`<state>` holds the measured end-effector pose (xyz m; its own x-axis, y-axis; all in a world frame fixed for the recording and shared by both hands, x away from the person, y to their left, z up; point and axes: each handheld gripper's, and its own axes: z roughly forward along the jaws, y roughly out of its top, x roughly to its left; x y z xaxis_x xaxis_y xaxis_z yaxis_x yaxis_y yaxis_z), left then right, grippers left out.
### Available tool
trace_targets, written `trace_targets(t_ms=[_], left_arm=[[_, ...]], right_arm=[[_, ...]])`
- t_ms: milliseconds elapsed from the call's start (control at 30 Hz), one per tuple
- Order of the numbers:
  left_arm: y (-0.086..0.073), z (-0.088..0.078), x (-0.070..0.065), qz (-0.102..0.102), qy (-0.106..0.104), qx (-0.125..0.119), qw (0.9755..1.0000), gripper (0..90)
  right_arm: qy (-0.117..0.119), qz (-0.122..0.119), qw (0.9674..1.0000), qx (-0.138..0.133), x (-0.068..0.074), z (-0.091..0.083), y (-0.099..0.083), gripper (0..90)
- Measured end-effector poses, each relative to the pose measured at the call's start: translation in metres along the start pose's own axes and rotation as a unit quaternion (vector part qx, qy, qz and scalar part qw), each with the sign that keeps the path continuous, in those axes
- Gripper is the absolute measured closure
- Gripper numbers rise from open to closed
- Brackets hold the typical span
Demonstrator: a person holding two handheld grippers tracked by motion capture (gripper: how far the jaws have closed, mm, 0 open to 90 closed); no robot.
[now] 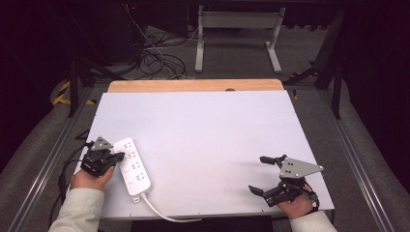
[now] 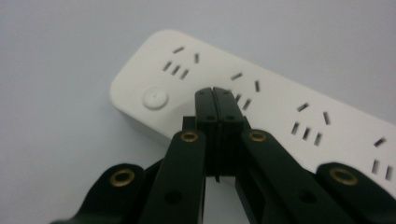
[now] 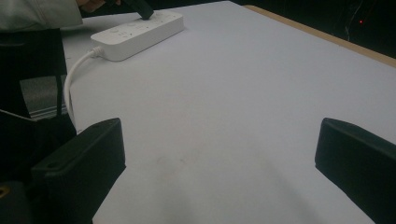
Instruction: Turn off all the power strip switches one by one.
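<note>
A: Left gripper [image 2: 215, 93] — jaws pressed together, tips on the white power strip [image 1: 134, 166], near-left of the table [image 1: 217, 125].
B: Right gripper [image 1: 263, 175] — spread wide, holding nothing, near-right.

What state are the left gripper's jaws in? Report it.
Shut: the left gripper has both jaws pressed together, nothing between them, tips over the power strip.
</note>
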<state>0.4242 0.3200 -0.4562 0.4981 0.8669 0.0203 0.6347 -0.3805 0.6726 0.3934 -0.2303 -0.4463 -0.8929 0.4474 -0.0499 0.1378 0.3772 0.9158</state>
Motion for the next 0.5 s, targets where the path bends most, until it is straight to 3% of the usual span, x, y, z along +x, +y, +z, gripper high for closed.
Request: trace_targets(t_ms=[33,67,100,133,233,367,500], left_arm=[[0.000,-0.003,0.000,-0.009,0.011,-0.001,0.9999,90.0],[0.001,-0.015,0.001,-0.013,0.011,-0.042,0.9990,90.0],[0.001,-0.015,0.001,-0.013,0.011,-0.042,0.9990,90.0],[0.006,-0.030,0.001,-0.027,-0.008,-0.080,0.9964,90.0],[0.010,-0.037,-0.003,-0.019,-0.012,-0.085,0.9961,90.0],[0.013,-0.043,-0.010,-0.014,-0.033,-0.092,0.9951,90.0],[0.012,-0.048,-0.016,-0.004,-0.031,-0.099,0.9946,90.0]], right_arm=[[0.000,0.000,1.0000,0.000,0.000,0.000,0.000,2.2],[0.001,0.000,1.0000,-0.002,0.000,0.000,0.000,2.2],[0.001,0.000,1.0000,-0.001,0.000,0.000,0.000,2.2],[0.001,0.000,1.0000,0.000,-0.001,0.000,-0.001,2.2],[0.001,0.002,1.0000,0.002,-0.002,0.001,-0.001,2.2],[0.001,0.000,1.0000,0.003,-0.001,0.001,0.000,2.2],[0.001,0.000,1.0000,0.001,-0.001,0.001,0.000,2.2]])
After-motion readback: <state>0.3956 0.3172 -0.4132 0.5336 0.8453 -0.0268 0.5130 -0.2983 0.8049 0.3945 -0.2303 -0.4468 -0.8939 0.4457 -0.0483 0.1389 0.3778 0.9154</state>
